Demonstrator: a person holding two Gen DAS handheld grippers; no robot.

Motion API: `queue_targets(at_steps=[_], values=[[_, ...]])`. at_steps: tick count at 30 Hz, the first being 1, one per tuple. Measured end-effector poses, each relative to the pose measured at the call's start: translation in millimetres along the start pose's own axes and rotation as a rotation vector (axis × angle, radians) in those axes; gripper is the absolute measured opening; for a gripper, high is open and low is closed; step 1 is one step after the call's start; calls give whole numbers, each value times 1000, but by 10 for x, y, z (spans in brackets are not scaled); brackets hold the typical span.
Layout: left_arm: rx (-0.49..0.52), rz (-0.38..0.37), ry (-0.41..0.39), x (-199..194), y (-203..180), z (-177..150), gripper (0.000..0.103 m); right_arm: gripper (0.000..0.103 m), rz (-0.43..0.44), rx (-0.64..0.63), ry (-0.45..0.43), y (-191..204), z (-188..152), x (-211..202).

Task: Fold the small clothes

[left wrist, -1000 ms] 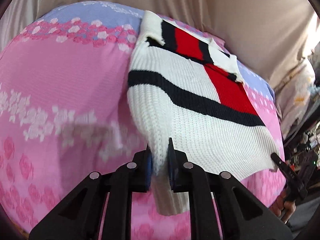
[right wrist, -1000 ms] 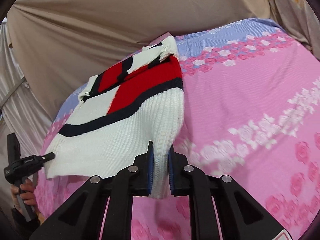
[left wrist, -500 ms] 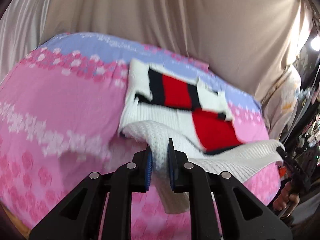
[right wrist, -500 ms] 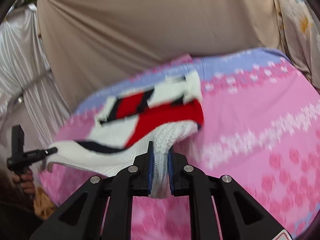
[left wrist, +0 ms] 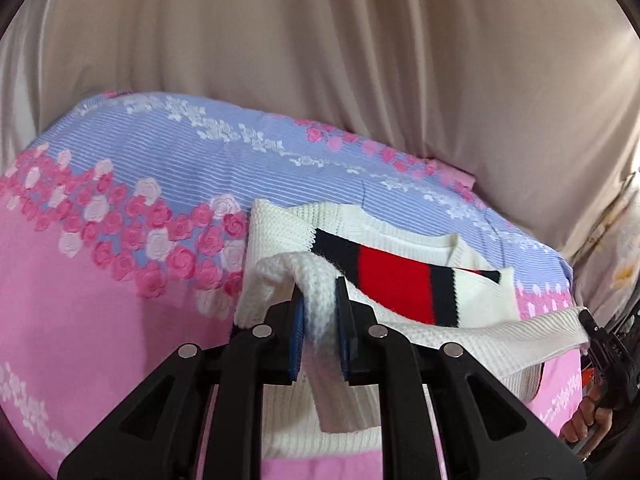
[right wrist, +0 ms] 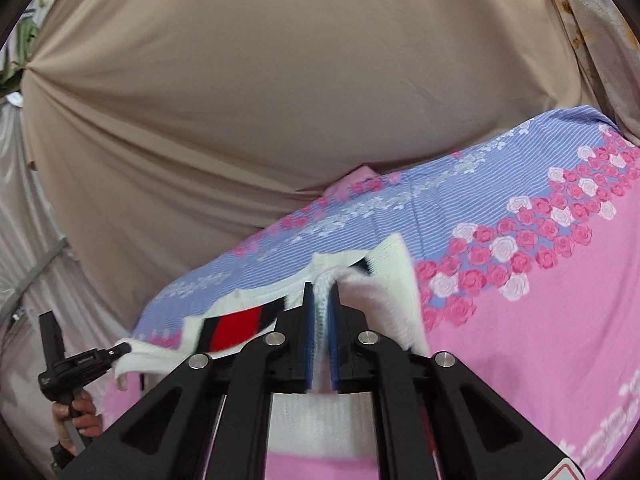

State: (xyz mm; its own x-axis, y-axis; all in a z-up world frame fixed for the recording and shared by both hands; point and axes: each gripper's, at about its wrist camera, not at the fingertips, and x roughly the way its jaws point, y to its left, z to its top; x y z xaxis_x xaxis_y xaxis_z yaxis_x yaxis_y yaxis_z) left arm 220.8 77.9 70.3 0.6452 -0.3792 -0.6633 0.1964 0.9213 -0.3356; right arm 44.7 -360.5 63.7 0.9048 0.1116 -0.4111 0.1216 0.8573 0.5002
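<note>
A white knit sweater (left wrist: 396, 280) with red and navy bands lies on the bed, and its lower part is lifted and carried over the upper part. My left gripper (left wrist: 319, 292) is shut on one corner of the white hem. The right gripper (right wrist: 321, 286) pinches the other corner, its jaws closing tighter with the knit between them. The hem hangs stretched in the air between the two. In the left wrist view the right gripper (left wrist: 592, 328) shows at the far right edge. The right wrist view has the left gripper (right wrist: 120, 350) at its left. The sweater (right wrist: 236, 326) is partly hidden behind the right gripper's fingers.
The bed has a pink and lilac rose-print sheet (left wrist: 100, 320) that spreads wide on both sides of the sweater. A beige curtain (left wrist: 320, 80) hangs close behind the bed's far edge. A person's hand (right wrist: 78, 420) holds the left gripper's handle.
Both grippers have risen and travelled toward the far end of the bed with the hem. The sweater's lower half went from lying flat to being doubled over the red and navy bands.
</note>
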Motion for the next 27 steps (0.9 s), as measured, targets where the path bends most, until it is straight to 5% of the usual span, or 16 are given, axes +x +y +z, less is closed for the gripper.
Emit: queue_targets(at_steps=[9, 13, 18, 21, 26, 27], values=[[-6, 55, 71, 939, 33, 277, 21, 5, -80, 22, 96, -294, 149, 1031], [-47, 74, 15, 1085, 178, 359, 41, 15, -70, 83, 95, -509, 221, 1308], [-25, 66, -83, 670, 295, 342, 72, 26, -60, 144, 44, -694, 284, 1149], [19, 42, -38, 612, 217, 259, 90, 51, -84, 51, 91, -610, 153, 1056], [109, 72, 52, 941, -40, 149, 84, 57, -121, -26, 209, -491, -67, 1311], [112, 81, 71, 1020, -56, 151, 55, 57, -136, -34, 219, -463, -97, 1383]])
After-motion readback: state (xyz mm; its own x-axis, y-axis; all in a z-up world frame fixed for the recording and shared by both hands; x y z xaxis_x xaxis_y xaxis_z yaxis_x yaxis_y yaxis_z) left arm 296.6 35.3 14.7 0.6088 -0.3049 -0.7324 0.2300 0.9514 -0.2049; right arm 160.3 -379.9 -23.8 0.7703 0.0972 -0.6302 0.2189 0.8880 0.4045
